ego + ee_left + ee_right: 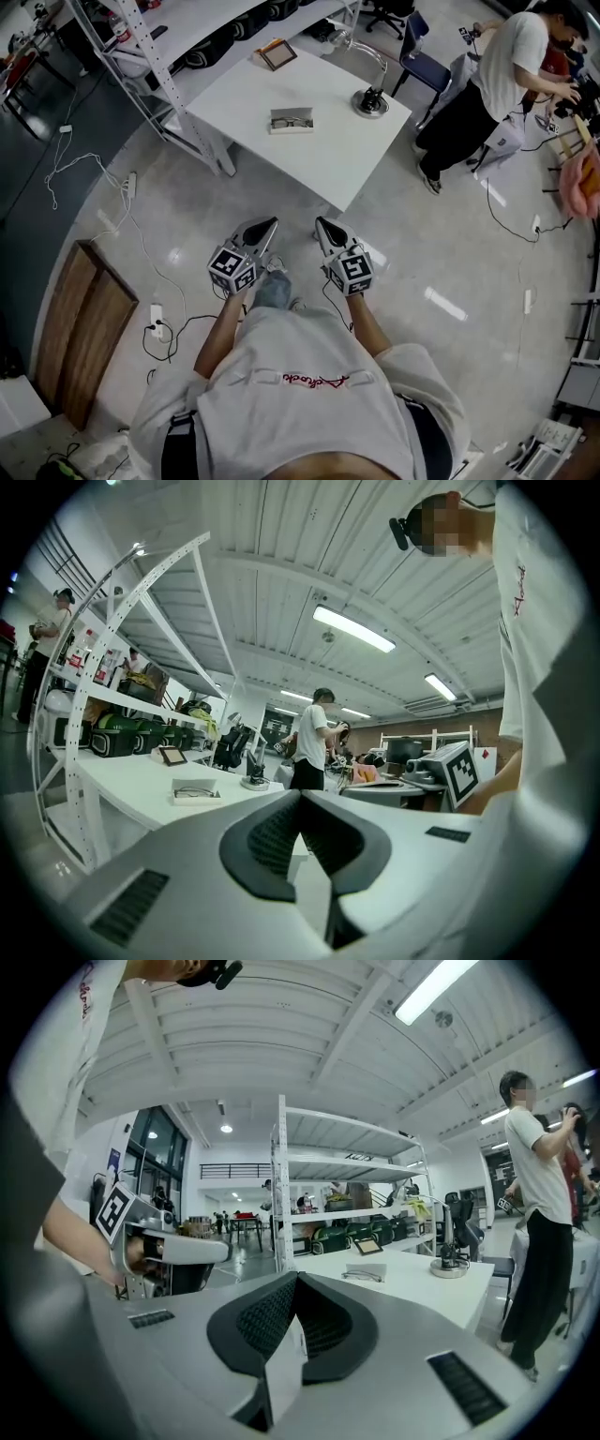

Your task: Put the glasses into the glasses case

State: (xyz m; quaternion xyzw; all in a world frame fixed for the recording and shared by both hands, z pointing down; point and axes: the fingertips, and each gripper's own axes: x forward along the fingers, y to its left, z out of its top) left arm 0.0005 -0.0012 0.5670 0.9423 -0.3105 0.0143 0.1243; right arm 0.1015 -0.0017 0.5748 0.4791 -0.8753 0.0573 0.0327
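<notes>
Down at eleven o'clock your left hand-held gripper (271, 224) is pressed together, empty. At twelve, well apart on the bench (314, 159), the glasses (292, 119) lie on the white glasses case (280, 127). At one o'clock your right hand-held gripper (321, 223) is likewise closed and empty, probably because nothing is within reach.

White table (328, 159) stands on grey floor (450, 244). On the table: white glasses case (292, 125) mid-top with glasses (292, 117) resting on it, brown-framed flat item (277, 54) at the far corner, round lamp base (370, 102) near the right edge. All well apart.
</notes>
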